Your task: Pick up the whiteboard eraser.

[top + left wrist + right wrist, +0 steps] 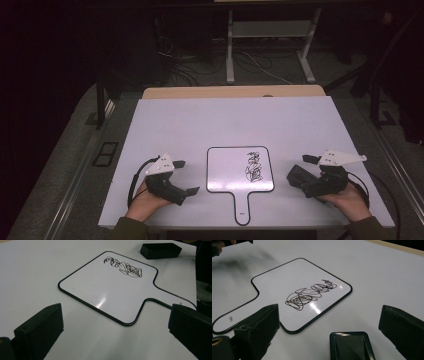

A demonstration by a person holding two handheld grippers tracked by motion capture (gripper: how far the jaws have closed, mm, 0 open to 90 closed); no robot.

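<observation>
The white paddle-shaped whiteboard with a black rim (235, 172) lies flat at the near middle of the white table (200, 125), black scribble (253, 166) on its right half. Left gripper (186, 177) rests beside it, jaws wide apart, empty. Right gripper (300, 167) gapes too, empty, a black rectangular eraser block (352, 346) lying between its jaws, just beside the board's edge.

The whiteboard paddle (235, 170) lies on the table (200, 120) between both grippers, the eraser (299, 175) at its right.

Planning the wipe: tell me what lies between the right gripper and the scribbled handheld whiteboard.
A small black rectangular eraser block lies between the right gripper and the white, black-rimmed paddle-shaped whiteboard, on the white table; clearest in the right gripper view.
</observation>
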